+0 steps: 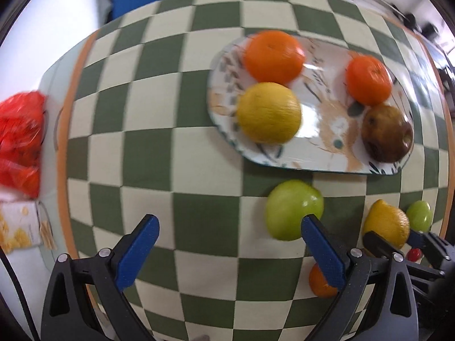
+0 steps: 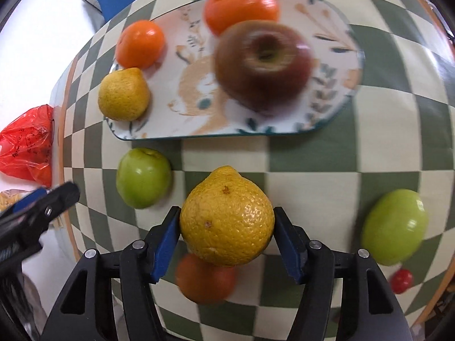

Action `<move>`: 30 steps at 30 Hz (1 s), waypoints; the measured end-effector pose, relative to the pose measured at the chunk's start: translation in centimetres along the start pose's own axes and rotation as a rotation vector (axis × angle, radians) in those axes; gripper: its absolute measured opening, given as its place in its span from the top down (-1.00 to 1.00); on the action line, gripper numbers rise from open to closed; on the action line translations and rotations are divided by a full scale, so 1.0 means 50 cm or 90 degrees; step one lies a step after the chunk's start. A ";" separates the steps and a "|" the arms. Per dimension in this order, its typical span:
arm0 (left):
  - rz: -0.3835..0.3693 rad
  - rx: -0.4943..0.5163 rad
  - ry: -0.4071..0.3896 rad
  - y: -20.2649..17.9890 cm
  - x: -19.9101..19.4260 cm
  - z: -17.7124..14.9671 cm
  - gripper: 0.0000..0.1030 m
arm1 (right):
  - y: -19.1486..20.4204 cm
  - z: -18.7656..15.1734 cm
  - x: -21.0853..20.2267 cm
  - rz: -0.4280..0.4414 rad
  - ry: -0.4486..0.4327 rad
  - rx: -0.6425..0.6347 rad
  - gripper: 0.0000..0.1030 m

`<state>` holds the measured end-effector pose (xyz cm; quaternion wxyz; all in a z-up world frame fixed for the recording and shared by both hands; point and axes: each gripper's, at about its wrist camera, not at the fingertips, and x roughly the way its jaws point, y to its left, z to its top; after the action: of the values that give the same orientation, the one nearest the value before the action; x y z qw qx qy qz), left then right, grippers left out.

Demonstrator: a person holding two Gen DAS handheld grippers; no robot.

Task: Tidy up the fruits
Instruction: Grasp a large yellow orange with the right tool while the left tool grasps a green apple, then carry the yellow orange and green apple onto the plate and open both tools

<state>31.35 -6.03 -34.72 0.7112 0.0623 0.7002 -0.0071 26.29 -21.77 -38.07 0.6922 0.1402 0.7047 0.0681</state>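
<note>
A patterned oval plate point(image 1: 321, 130) point(image 2: 196, 91) holds two oranges point(image 1: 274, 55) point(image 1: 369, 80), a yellow citrus point(image 1: 268, 113) point(image 2: 123, 94) and a brownish-red apple point(image 1: 388, 133) point(image 2: 264, 65). My right gripper point(image 2: 227, 221) is shut on a large yellow citrus point(image 2: 227, 216) point(image 1: 388, 223), held above the cloth in front of the plate. My left gripper point(image 1: 230, 227) is open and empty over the cloth, left of a green apple point(image 1: 294, 209) point(image 2: 143, 177). An orange point(image 2: 206, 280) point(image 1: 321, 282) lies under the held citrus. Another green apple point(image 2: 395, 226) point(image 1: 420, 216) lies at the right.
A green-and-cream checkered cloth point(image 1: 170, 130) covers the table. A small red fruit point(image 2: 401, 281) lies near the right green apple. A red plastic bag point(image 1: 20, 142) point(image 2: 27, 145) and a box point(image 1: 20, 227) sit off the cloth's left edge.
</note>
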 end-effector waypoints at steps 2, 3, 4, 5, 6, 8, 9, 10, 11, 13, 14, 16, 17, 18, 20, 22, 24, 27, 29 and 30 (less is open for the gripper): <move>-0.005 0.032 0.013 -0.027 0.022 0.010 -0.99 | -0.023 -0.010 -0.012 -0.018 0.000 0.003 -0.29; -0.008 0.051 0.019 -0.041 0.031 0.013 -0.99 | -0.034 -0.015 -0.016 -0.023 0.001 0.007 -0.29; -0.010 0.067 0.024 -0.054 0.041 0.016 -0.99 | -0.048 -0.020 -0.018 -0.027 0.003 0.012 -0.29; -0.014 0.082 0.028 -0.066 0.050 0.018 -0.98 | -0.056 -0.020 -0.019 -0.031 0.005 0.015 -0.29; -0.017 0.095 0.031 -0.075 0.055 0.018 -0.92 | -0.065 -0.023 -0.018 -0.035 0.006 0.020 -0.29; -0.020 0.120 0.036 -0.091 0.067 0.015 -0.19 | -0.076 -0.024 -0.016 -0.036 0.007 0.029 -0.29; -0.032 0.121 0.044 -0.095 0.071 0.013 -0.02 | -0.076 -0.024 -0.015 -0.032 0.006 0.031 -0.29; -0.033 0.116 0.045 -0.095 0.072 0.010 -0.03 | -0.074 -0.027 -0.014 -0.032 0.006 0.033 -0.29; -0.031 0.113 0.044 -0.094 0.070 0.006 -0.03 | -0.072 -0.028 -0.011 -0.032 0.005 0.034 -0.29; -0.038 0.097 0.043 -0.087 0.068 -0.010 -0.02 | -0.068 -0.029 -0.003 -0.027 0.008 0.037 -0.29; -0.045 0.084 0.047 -0.079 0.069 -0.020 -0.02 | -0.068 -0.030 0.000 -0.023 0.009 0.037 -0.29; -0.057 0.062 0.056 -0.065 0.073 -0.039 -0.02 | -0.064 -0.029 0.011 -0.020 0.017 0.032 -0.29; -0.063 0.049 0.059 -0.057 0.076 -0.048 -0.03 | -0.061 -0.028 0.017 -0.017 0.020 0.032 -0.29; -0.070 0.039 0.053 -0.051 0.076 -0.054 -0.02 | -0.058 -0.030 0.023 -0.014 0.021 0.035 -0.29; -0.074 0.023 0.050 -0.041 0.076 -0.063 -0.02 | -0.061 -0.032 0.024 -0.013 0.021 0.033 -0.31; -0.081 0.012 0.048 -0.033 0.076 -0.066 -0.02 | -0.062 -0.032 0.024 -0.013 0.019 0.036 -0.31; -0.084 0.002 0.046 -0.027 0.077 -0.067 -0.02 | -0.065 -0.029 0.022 -0.012 0.017 0.037 -0.31; -0.094 -0.009 0.037 -0.001 0.070 -0.070 -0.02 | -0.061 -0.020 0.017 -0.018 0.011 0.031 -0.30; -0.115 -0.019 0.032 0.010 0.046 -0.072 -0.02 | -0.054 -0.017 0.016 -0.025 0.010 0.026 -0.29; -0.129 -0.024 0.027 0.014 0.031 -0.070 -0.02 | -0.050 -0.016 0.016 -0.027 0.010 0.024 -0.29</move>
<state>27.94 -4.88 -36.25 0.6930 -0.0219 0.7177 -0.0645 25.24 -23.87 -39.53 0.6849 0.1378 0.7142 0.0414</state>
